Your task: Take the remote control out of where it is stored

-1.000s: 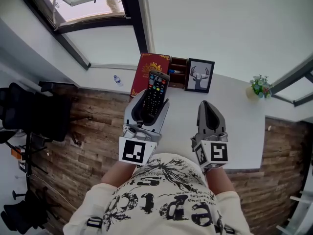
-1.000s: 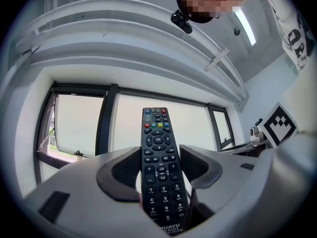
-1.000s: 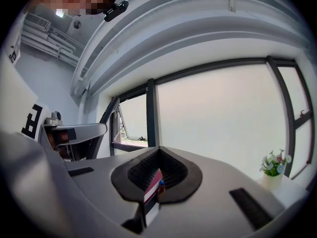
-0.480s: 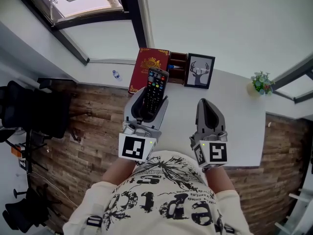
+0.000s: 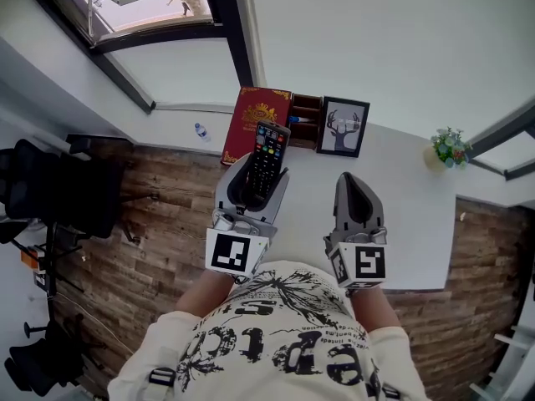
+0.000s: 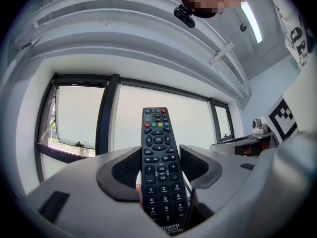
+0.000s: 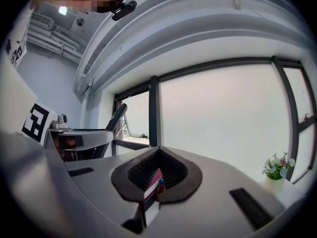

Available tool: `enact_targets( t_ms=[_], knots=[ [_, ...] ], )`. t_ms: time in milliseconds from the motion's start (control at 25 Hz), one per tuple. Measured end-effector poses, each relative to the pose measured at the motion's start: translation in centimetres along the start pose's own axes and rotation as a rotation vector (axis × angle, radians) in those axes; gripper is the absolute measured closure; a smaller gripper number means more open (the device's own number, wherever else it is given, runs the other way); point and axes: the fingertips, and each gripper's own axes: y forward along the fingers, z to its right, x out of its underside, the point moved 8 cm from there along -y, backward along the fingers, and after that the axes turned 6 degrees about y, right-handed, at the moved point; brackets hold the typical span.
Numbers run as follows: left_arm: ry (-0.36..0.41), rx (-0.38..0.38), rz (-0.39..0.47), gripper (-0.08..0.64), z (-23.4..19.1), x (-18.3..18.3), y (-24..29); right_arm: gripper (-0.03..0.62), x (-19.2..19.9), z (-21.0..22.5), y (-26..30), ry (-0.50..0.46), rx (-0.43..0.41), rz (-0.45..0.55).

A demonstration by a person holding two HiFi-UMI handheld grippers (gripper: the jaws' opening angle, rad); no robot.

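A black remote control point(image 5: 267, 159) with coloured buttons stands between the jaws of my left gripper point(image 5: 261, 168), which is shut on its lower half. It is held over the white table's left end, and its top points toward the wooden organiser point(image 5: 304, 122). In the left gripper view the remote point(image 6: 159, 162) rises straight out of the left gripper point(image 6: 158, 155), buttons toward the camera. My right gripper point(image 5: 357, 182) hovers over the table beside it, shut and holding nothing. In the right gripper view the right gripper point(image 7: 158, 157) shows only a thin slit between its pads.
At the back of the table point(image 5: 418, 215) stand a red book point(image 5: 257, 119), the organiser and a framed deer picture point(image 5: 343, 128). A small potted plant point(image 5: 448, 147) is at the far right. A black chair point(image 5: 50, 195) stands on the wooden floor to the left.
The left gripper with the remote has shifted only slightly. The right gripper has stayed where it was.
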Motion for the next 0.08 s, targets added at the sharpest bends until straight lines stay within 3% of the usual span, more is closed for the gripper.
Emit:
enact_targets(
  t_ms=[80],
  knots=[
    [0.013,-0.005,-0.001,0.304,-0.08,0.00,0.13,0.592,0.06,0.04,0.22,-0.002,-0.006,-0.003]
  ],
)
